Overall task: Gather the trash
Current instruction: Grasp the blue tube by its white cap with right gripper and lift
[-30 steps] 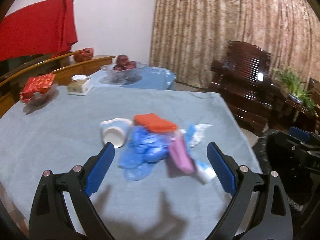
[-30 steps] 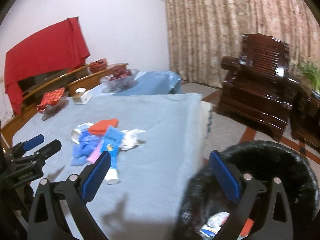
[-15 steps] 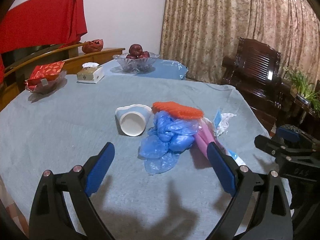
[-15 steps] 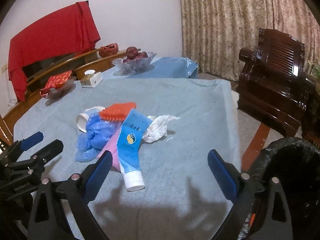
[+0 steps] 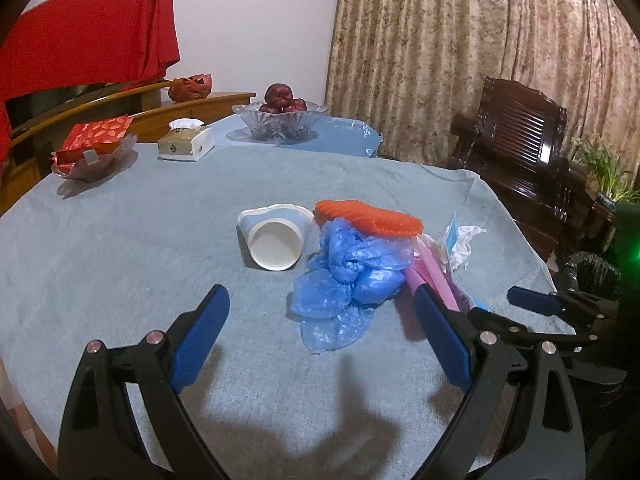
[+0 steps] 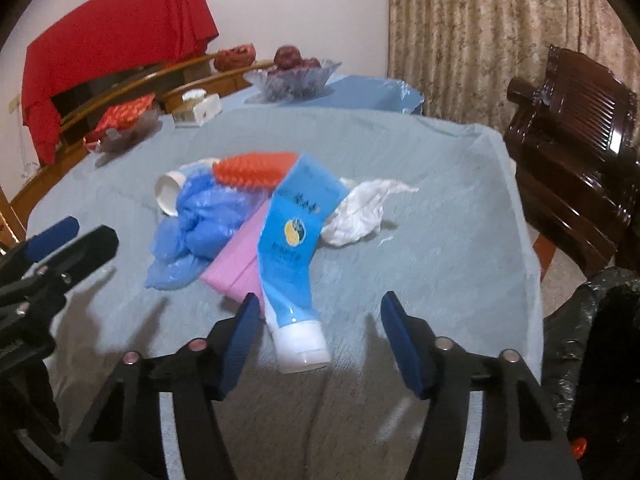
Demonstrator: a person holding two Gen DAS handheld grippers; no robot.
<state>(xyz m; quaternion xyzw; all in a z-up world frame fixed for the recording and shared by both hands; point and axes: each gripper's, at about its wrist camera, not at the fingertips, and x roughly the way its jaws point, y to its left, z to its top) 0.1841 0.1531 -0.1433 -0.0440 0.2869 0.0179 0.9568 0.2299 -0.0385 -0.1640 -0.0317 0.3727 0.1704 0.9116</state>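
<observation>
bare cloth [image 6: 440, 220] right, trash pile [image 6: 224, 216] left

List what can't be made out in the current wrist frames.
- Blue tube, left wrist view: mostly hidden behind the pink pack; only an edge shows.
- Trash bin, right wrist view: cut off by the frame edge, contents unseen.
- Tube print: blurred, unreadable.
- Paper cup, right wrist view: mostly hidden behind blue plastic.
</observation>
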